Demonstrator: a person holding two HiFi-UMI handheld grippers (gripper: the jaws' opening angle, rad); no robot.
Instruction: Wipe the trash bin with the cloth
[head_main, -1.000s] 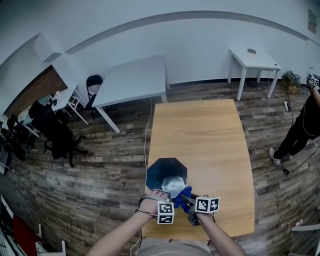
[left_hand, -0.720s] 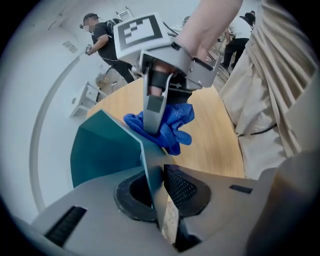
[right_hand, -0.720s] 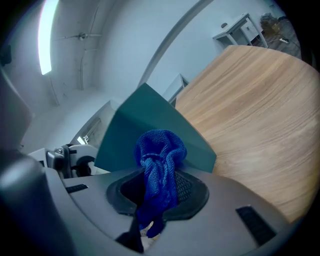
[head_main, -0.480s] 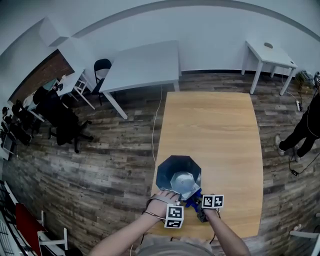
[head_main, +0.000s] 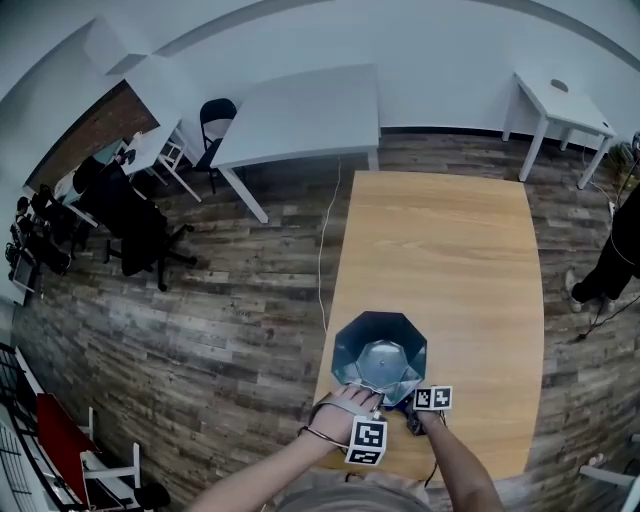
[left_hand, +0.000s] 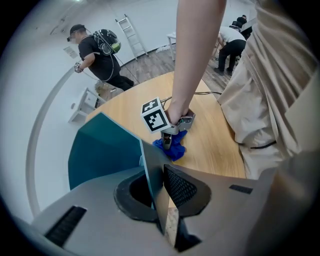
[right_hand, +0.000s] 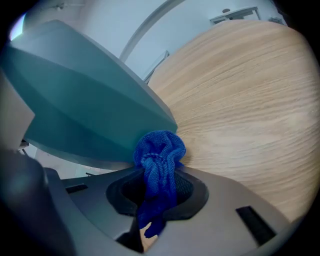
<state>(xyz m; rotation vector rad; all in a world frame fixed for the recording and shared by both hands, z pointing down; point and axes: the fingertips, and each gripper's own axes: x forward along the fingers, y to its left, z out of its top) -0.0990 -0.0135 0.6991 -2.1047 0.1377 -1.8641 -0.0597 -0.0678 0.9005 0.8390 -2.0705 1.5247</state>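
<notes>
Head view: left gripper (head_main: 372, 393) pinches the teal trash bin (head_main: 378, 345) by its near rim; right gripper (right_hand: 157, 195) clamps the blue cloth (right_hand: 159, 155) at the bin's outer wall, low over the wooden table (head_main: 450, 260)

I had head cam looking steeply down at worktop (head_main: 440, 250); left tongs (left_hand: 157, 192) and right tongs (right_hand: 159, 192) cams sat close, sharing trash bin (left_hand: 100, 150).

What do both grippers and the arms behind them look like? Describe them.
Both the left gripper and right gripper have smooth grey bodies with black mesh-textured pads in dark recesses. Each carries a white cube printed with black square markers. The forearms are bare, no sleeves; the clothing is beige.
</notes>
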